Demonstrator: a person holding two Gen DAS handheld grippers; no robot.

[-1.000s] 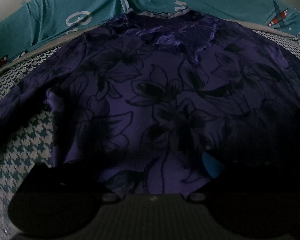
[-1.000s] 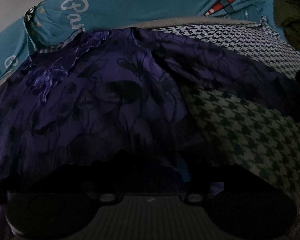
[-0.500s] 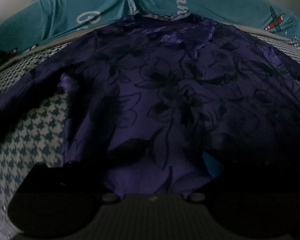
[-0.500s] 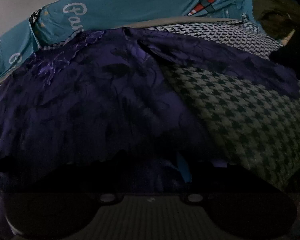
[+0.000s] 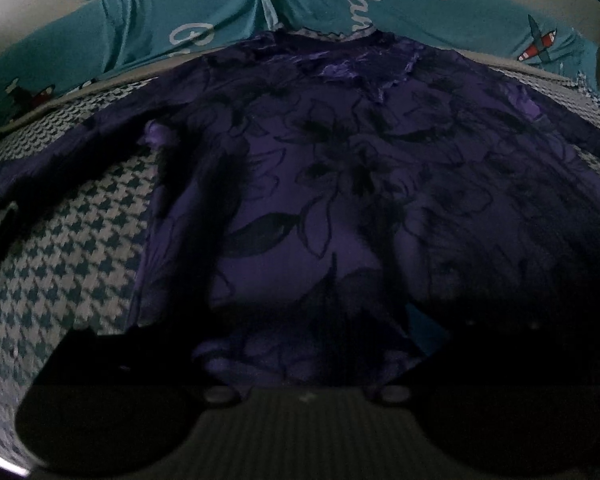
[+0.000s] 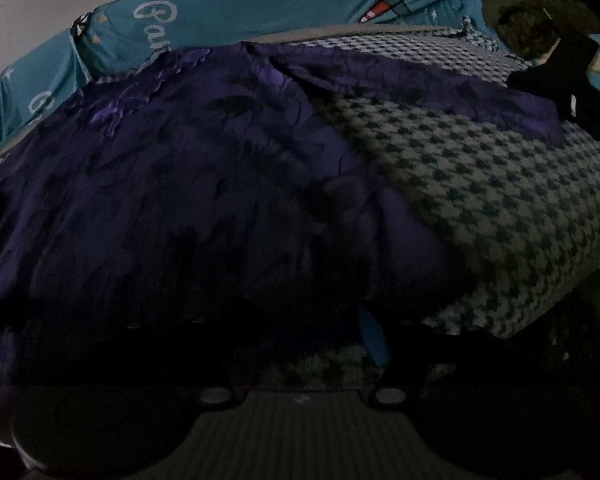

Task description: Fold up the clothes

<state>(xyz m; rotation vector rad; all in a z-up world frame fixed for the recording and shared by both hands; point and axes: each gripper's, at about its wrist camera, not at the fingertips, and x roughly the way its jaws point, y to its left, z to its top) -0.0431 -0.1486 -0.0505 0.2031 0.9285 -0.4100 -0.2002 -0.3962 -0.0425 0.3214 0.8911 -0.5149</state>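
Note:
A purple garment with dark flowers [image 5: 340, 168] lies spread on a houndstooth bedsheet [image 5: 80, 248], collar toward the pillows. My left gripper [image 5: 284, 332] hovers at its near hem, fingers wide apart, with flat fabric lying between them; one blue pad [image 5: 424, 328] shows. In the right wrist view the garment [image 6: 188, 168] fills the left half and its right sleeve [image 6: 440, 84] stretches across the sheet [image 6: 500, 184]. My right gripper [image 6: 300, 340] is at the hem's right corner with its jaws opening. Sheet shows between its fingers, and no pad presses on the dark hem.
Teal pillows [image 5: 220, 20] with white lettering and airplane prints [image 6: 300, 4] line the far side of the bed. A dark olive bundle [image 6: 532, 12] and a black object [image 6: 572, 80] sit at the far right. The bed's edge drops off at the right [image 6: 580, 280].
Both views slid sideways along the hem. The right view now shows more sheet and the sleeve's end, and sheet appears between its fingers. The left view shows more sheet on its left.

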